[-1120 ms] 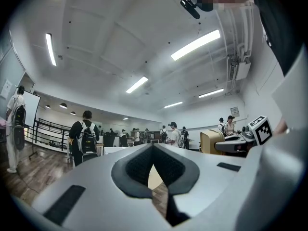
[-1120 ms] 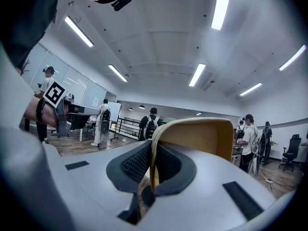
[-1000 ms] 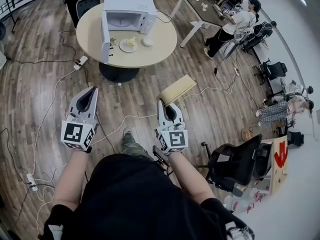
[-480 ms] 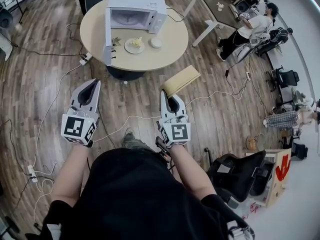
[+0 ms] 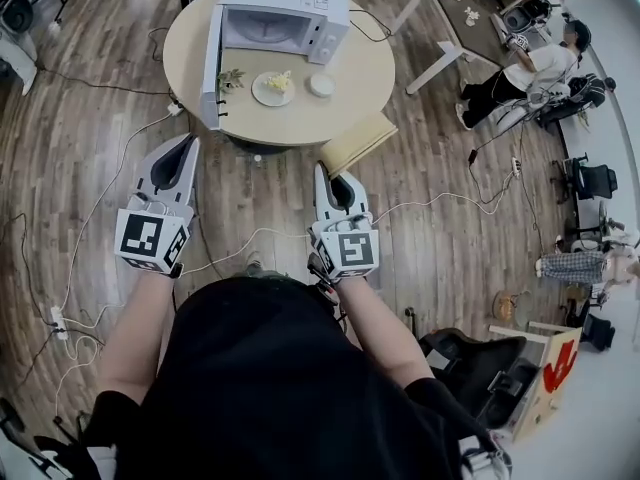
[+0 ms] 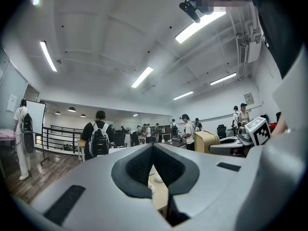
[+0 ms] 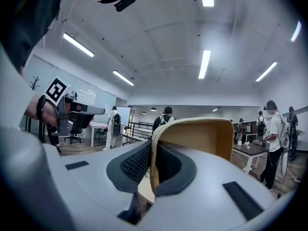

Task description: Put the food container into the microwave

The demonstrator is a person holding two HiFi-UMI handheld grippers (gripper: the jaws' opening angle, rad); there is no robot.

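- Right gripper (image 7: 153, 153) is clamped on one wall of the tan food container (image 5: 358, 144). The container sticks out past the tips, tilted, up in the air over the wood floor (image 5: 90, 168).
- Left gripper (image 6: 153, 146) has its jaws pinched together with nothing in them, off to the left and well apart from the other one.
- Farther out is the round table (image 5: 345, 93) with the white microwave (image 5: 285, 8) on it, door (image 5: 212, 63) swung wide open on the left.
- A plate (image 5: 272, 89) of food and a small white bowl (image 5: 321, 85) sit on the near side of the microwave.
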